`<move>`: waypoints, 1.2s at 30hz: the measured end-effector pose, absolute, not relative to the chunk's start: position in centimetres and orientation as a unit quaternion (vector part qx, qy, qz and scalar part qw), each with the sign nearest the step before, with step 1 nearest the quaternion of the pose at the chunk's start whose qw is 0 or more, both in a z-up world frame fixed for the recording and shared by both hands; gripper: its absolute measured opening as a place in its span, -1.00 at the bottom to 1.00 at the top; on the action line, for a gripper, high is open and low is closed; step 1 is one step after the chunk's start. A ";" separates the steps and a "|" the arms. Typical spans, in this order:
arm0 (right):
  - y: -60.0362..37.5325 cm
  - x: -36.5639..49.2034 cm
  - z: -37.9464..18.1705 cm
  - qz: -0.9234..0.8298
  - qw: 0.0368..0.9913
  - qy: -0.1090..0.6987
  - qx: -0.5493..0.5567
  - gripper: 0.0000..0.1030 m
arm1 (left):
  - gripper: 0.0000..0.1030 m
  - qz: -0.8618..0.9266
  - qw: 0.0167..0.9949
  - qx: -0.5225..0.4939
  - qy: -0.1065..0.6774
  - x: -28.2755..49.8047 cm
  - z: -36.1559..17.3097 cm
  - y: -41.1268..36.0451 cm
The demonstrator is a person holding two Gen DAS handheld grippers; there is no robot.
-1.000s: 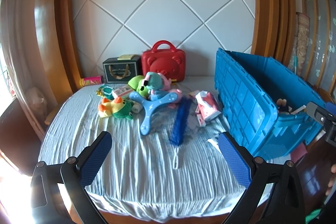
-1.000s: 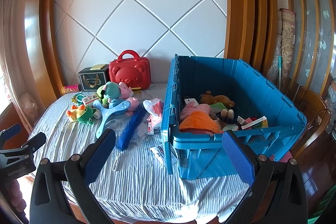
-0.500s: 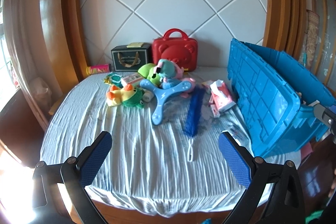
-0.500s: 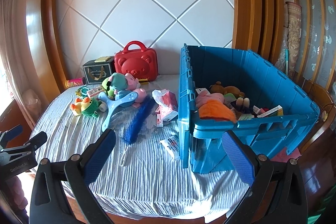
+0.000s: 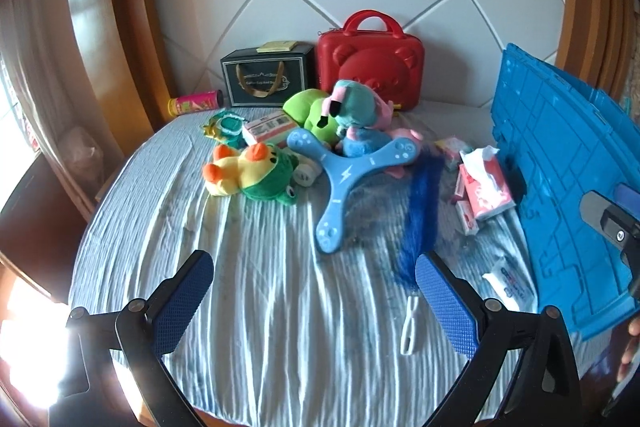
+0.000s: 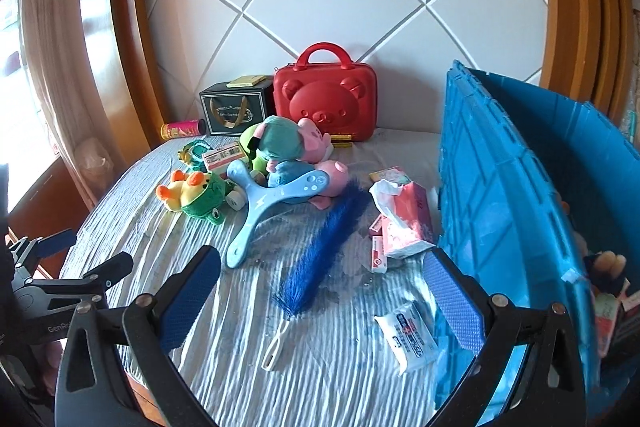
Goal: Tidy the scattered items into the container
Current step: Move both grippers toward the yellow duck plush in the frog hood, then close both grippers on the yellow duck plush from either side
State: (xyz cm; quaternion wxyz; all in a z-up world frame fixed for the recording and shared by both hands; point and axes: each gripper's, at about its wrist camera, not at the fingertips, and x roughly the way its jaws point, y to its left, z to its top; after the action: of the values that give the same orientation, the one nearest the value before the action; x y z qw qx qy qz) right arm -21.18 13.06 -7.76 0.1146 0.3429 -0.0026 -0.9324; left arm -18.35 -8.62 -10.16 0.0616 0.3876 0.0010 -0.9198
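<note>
you're holding left gripper and right gripper both spread wide, empty — hovering over bed, lining up duster; toys lying scattered beside bin, awaiting pickup.

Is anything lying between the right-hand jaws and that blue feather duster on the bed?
Nothing visible. The right gripper is open, and only bare striped bedsheet lies between it and the blue duster. The tissue pack and the white wipes packet lie to the duster's right.

One crate, one duster, one boomerang
</note>
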 end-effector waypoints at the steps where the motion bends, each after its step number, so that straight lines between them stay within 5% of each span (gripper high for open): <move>1: 12.6 -22.7 -8.8 -0.926 0.120 -0.005 0.358 1.00 | 0.99 -0.917 0.066 0.394 0.003 -19.6 -10.8 -9.2; 12: 7.9 -33.5 -19.8 -0.858 0.134 -0.006 0.496 1.00 | 0.99 -0.853 0.157 0.497 0.003 -28.0 -19.9 -19.8; 24: -0.5 -38.6 -21.8 -0.858 0.067 -0.025 0.509 1.00 | 0.99 -0.866 0.079 0.492 -0.039 -38.2 -21.5 -27.1; 29: -4.6 -40.7 -22.7 -0.853 0.060 -0.033 0.518 0.64 | 0.94 -0.864 0.045 0.500 -0.036 -42.0 -22.8 -29.7; 36: -10.2 -44.9 -23.4 -0.841 0.104 -0.046 0.528 0.61 | 0.94 -0.850 0.010 0.527 -0.023 -44.8 -26.4 -30.4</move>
State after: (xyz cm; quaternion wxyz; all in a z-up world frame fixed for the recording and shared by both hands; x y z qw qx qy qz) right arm -44.91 -10.16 -23.44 0.1044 0.5284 -0.0455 -0.8413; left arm -44.76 -30.40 -26.37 0.0096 0.5267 -0.0228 -0.8497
